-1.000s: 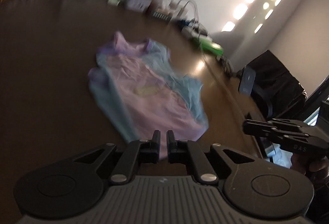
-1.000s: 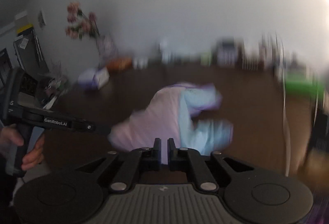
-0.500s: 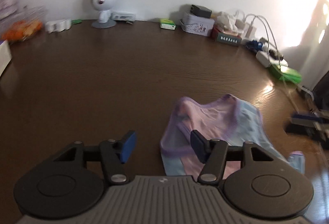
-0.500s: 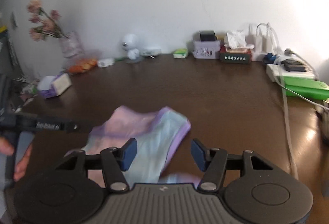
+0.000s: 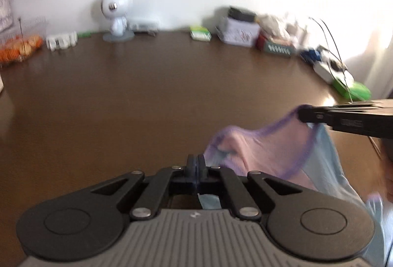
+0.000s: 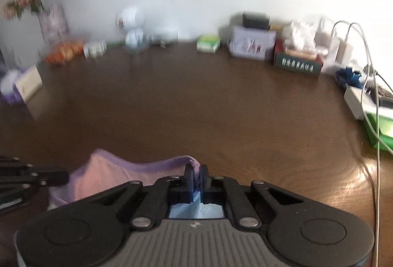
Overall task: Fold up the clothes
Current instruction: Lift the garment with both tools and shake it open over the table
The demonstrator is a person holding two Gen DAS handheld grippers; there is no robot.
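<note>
A small pink and light-blue shirt (image 5: 270,151) with purple trim hangs between my two grippers above the brown table (image 5: 147,100). My left gripper (image 5: 195,164) is shut on the shirt's purple edge at one end. My right gripper (image 6: 195,173) is shut on the purple trim (image 6: 157,165) at the other end, and it shows as a black bar at the right of the left wrist view (image 5: 343,117). The pink cloth (image 6: 103,178) sags between them. The shirt's lower part is hidden below the grippers.
Along the wall stand a white round-headed figure (image 5: 118,14), small boxes (image 6: 253,42), a tissue box (image 6: 297,63), a power strip with cables (image 6: 361,97), a green item (image 5: 353,90), a vase with flowers (image 6: 52,21) and a tissue pack (image 6: 19,85).
Both grippers were open half a second ago above the shirt lying on the table. Now both have shut on its purple edge and lifted it.
</note>
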